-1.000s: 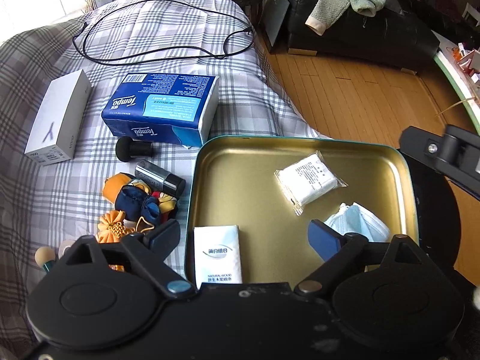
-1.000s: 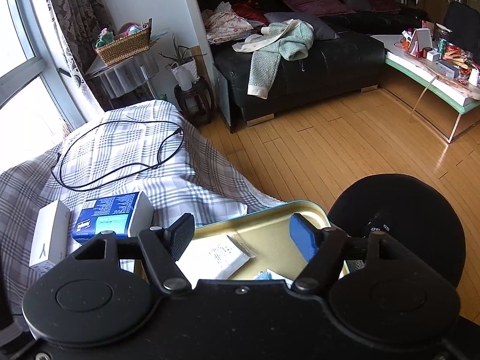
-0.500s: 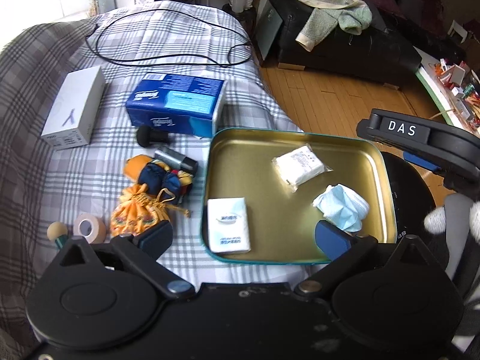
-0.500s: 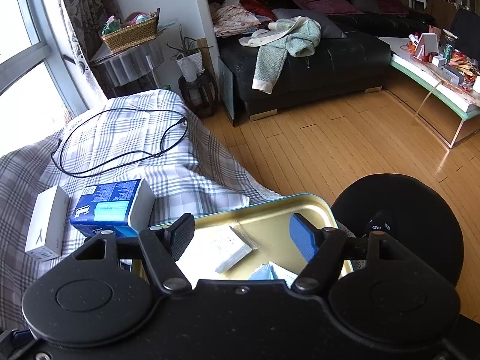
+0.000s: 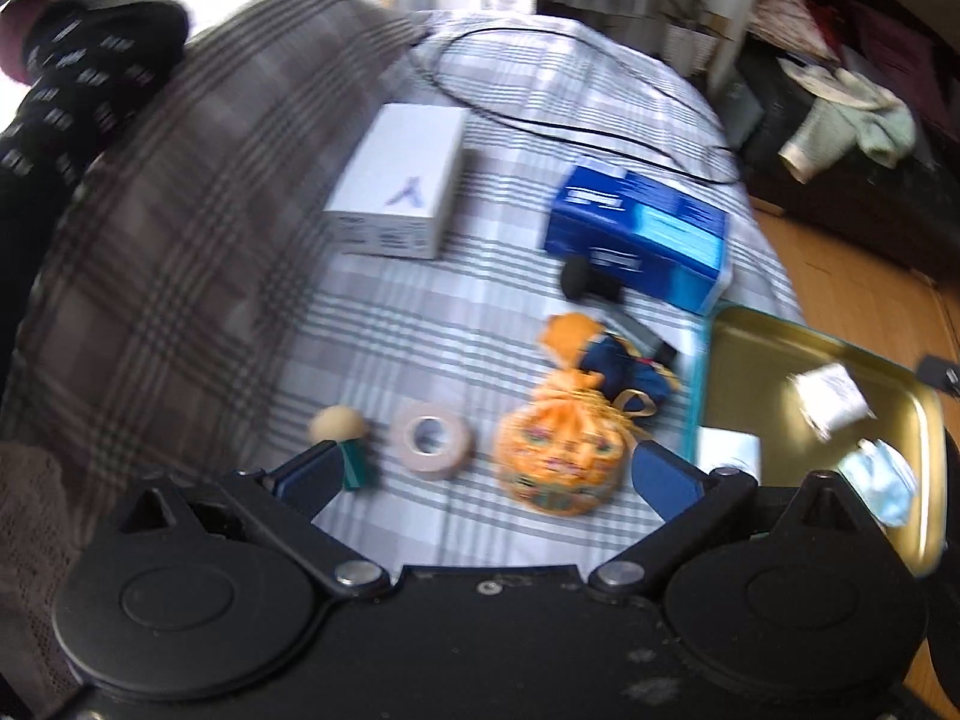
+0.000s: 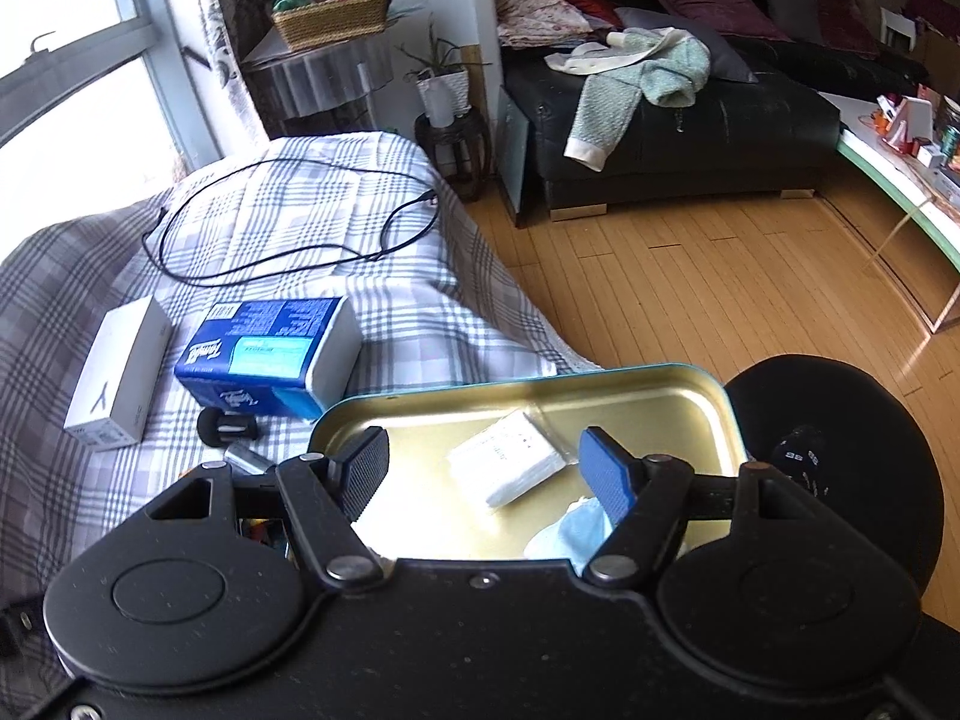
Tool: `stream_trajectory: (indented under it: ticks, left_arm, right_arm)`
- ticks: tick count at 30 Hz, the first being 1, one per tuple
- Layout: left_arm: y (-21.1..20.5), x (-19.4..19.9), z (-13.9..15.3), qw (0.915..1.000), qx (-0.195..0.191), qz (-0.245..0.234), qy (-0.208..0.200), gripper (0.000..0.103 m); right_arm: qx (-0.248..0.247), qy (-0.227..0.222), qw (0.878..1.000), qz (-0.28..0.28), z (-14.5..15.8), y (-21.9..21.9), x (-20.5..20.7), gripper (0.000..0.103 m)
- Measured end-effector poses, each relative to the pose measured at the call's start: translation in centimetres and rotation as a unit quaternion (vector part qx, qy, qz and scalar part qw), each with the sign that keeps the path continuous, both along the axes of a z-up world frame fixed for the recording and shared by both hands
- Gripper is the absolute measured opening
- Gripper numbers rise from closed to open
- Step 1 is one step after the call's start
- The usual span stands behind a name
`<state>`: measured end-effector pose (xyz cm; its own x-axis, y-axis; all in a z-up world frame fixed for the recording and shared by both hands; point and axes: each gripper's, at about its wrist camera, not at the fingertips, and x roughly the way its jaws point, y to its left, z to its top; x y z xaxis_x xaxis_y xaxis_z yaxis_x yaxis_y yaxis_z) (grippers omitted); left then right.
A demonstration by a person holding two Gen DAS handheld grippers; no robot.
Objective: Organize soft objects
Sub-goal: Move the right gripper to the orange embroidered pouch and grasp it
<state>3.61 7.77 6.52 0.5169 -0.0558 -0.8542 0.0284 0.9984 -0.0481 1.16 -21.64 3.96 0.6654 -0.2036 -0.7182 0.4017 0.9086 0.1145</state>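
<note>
Left gripper [image 5: 483,477] and right gripper [image 6: 483,471]: matte black bodies with two round domed housings, angled link arms on silver pivot screws, triangular cut-outs, scuffed and dust-specked casing, blue-sided fingers [image 6: 606,477] with black ribbed pads.

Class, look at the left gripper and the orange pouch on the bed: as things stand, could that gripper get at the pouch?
Probably yes. The left gripper is wide open and empty, and the orange pouch lies just ahead, toward its right finger. Nothing covers the pouch; the tape roll sits apart, though the dark blue pouch crowds its far side.
</note>
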Motion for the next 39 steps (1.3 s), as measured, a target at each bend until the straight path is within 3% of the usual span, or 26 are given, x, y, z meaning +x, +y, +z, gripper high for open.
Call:
stream_trajectory:
  ticks: [6,11,19,28,39]
  left_arm:
    - [4.9,1.9,-0.8,0.9972,-0.018,0.073,0.006,0.102]
    - [7.1,2.5,-1.3,0.9944,-0.025,0.103,0.003,0.102]
    - [9.1,2.6,-3.7,0.9917,-0.037,0.121,0.024,0.102]
    - [9.2,3.6,-6.5,0.9883,-0.039,0.138,0.053,0.102]
    - [9.6,4.4,-8.2,0.9836,-0.062,0.152,0.074,0.102]
  right_arm:
    - [0.001,0.003,0.999,0.042,-0.7,2.2,0.7,0.068]
    - [0.001,-0.005,0.997,0.079,-1.2,4.2,1.2,0.068]
    - [0.027,0.000,0.992,0.127,-2.3,7.4,2.2,0.068]
    - [0.001,0.011,0.984,0.179,-4.0,11.9,3.1,0.068]
    - [0.007,0.065,0.974,0.219,-6.7,14.9,5.4,0.068]
